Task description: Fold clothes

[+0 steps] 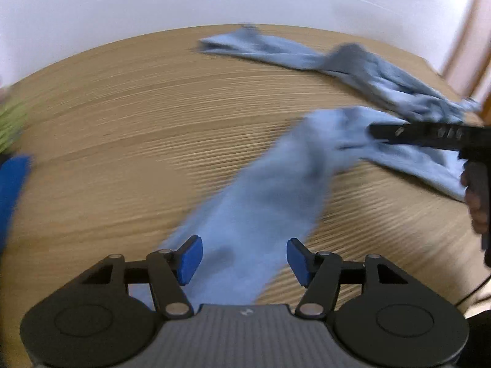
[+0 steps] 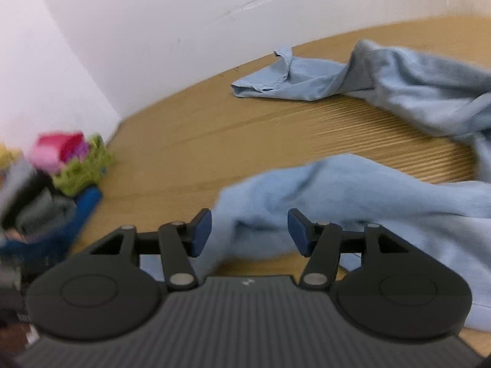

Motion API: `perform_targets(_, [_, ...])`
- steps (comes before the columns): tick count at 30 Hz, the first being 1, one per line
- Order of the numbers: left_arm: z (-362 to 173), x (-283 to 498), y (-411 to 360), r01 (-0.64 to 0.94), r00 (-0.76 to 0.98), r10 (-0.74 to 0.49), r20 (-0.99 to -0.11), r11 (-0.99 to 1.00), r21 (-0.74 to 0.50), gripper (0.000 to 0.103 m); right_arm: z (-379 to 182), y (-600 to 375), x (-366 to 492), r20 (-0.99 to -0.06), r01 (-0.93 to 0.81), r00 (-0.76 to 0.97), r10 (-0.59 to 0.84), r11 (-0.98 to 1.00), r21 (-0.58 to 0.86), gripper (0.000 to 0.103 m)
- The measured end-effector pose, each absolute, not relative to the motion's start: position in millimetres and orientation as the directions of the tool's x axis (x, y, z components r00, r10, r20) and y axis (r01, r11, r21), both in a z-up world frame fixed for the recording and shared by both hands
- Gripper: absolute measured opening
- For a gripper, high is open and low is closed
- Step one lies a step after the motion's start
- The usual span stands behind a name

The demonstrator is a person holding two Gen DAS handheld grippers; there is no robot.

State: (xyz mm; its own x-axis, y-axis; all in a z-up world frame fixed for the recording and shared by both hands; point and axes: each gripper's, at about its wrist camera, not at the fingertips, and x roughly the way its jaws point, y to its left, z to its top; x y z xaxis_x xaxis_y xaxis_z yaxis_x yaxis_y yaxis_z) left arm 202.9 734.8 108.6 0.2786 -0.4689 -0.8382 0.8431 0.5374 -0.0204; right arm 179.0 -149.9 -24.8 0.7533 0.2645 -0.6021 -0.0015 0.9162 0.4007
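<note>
Between the 2 blue pads of the left gripper lies a blurry strip of the light blue garment. The jaws stand wide apart and the pads do not press the cloth. The right gripper also has its jaws spread wide, with a soft fold of the garment between them, not pinched. The garment is spread in a loose, bent shape on the wooden table, with 1 end reaching toward the white wall. From the left view, the right gripper shows as a black bar over the cloth, with a hand behind it. At the table's left corner sits a pile of bright clothes, pink, green and dark blue.
</note>
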Motion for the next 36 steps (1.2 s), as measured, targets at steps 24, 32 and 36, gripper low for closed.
perform_targets(24, [89, 149, 609, 0.887, 0.213, -0.523, -0.825, 0.457, -0.061, 0.064, -84, -356, 0, -0.618, 0.712, 0.694, -0.369, 0.479, 0.513, 0.059])
perform_targets(32, [89, 164, 604, 0.904, 0.128, -0.515, -0.848, 0.413, -0.114, 0.006, -88, -363, 46, -0.598, 0.724, 0.677, -0.429, 0.531, 0.439, 0.021])
perform_targets(36, [113, 181, 623, 0.883, 0.076, -0.542, -0.837, 0.427, -0.197, 0.004, -71, -368, 32, -0.539, 0.708, 0.702, -0.466, 0.539, 0.456, 0.014])
